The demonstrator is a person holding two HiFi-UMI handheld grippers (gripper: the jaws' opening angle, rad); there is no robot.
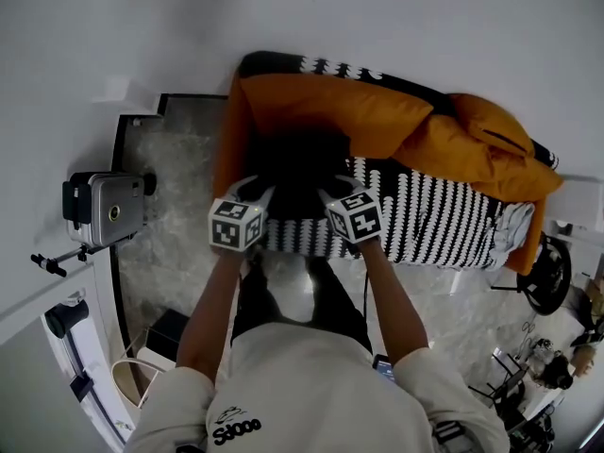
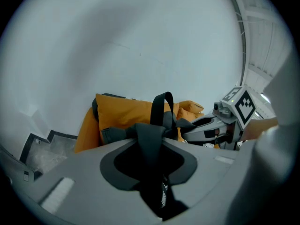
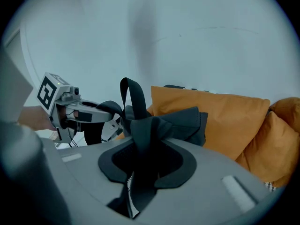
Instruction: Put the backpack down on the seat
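Head view: black fabric backpack (image 1: pixel 302 163) is at 12 o'clock from the person, between both tongs, over the 9 o'clock end of the black-and-white patterned sofa seat (image 1: pixel 425 217). An orange back cushion (image 1: pixel 321 111) is right behind it. Left tongs (image 1: pixel 256 190) are clamped on a dark strap of the pack. Right tongs (image 1: pixel 332 190) are clamped on bunched dark fabric beside the upright carry loop (image 3: pixel 133 97).

Judgement: the pack is at or near the seat and not yet released. To do it well, lower both sides evenly with the pack upright and let the base take the weight against the cushion. Only then spread the tongs and pull back toward 6 o'clock so the straps don't snag.

Hidden: the pack's base and its contact with the seat are covered by the tongs and marker cubes, so resting or hanging can't be told. The pack is a dark blob in head view with no clear outline. The pads are buried under fabric in both gripper views.
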